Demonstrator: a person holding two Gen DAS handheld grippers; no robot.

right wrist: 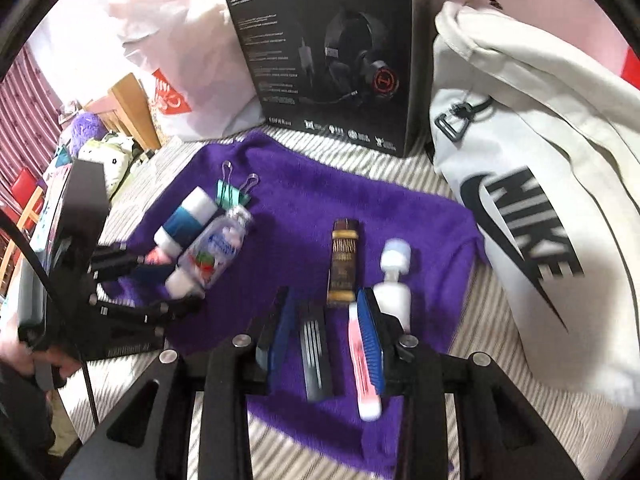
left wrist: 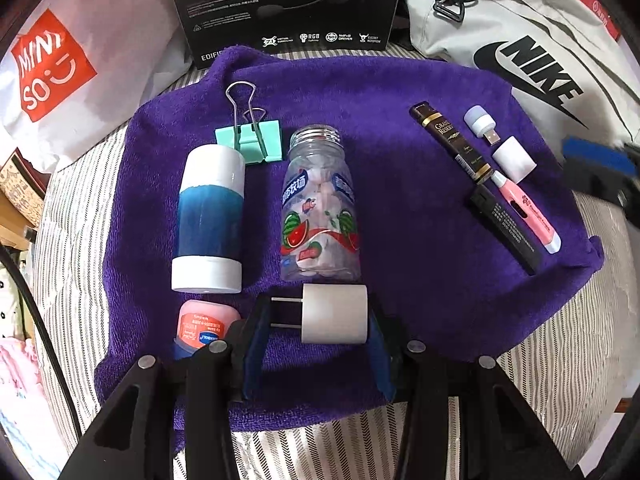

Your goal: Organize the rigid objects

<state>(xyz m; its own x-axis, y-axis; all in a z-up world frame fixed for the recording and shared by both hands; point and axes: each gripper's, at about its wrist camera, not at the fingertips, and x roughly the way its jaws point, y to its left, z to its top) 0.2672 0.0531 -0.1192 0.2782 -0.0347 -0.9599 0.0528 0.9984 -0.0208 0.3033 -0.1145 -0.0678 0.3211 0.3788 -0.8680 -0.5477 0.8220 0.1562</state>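
Note:
On the purple towel (left wrist: 400, 200) lies a white plug charger (left wrist: 334, 314), prongs pointing left. My left gripper (left wrist: 316, 312) straddles it; a gap shows between the prong tips and the left pad, so it is open. A pink tin (left wrist: 204, 324) sits just left of it. Farther up are a blue-and-white cylinder (left wrist: 210, 220), a clear candy bottle (left wrist: 318, 208) and a green binder clip (left wrist: 250, 142). My right gripper (right wrist: 324, 296) hovers open above a black bar (right wrist: 316, 352), with a pink pen (right wrist: 362, 376) under its right finger. A brown box (right wrist: 344, 264), a white cap (right wrist: 394, 300) and a USB light (right wrist: 396, 254) lie beside it.
A black headset box (right wrist: 332, 52) stands behind the towel. A white shopping bag (left wrist: 60, 72) is at the back left and a white Nike bag (right wrist: 540, 208) at the right. The towel rests on striped bedding (left wrist: 540, 360). A hand (right wrist: 16, 356) holds the left gripper.

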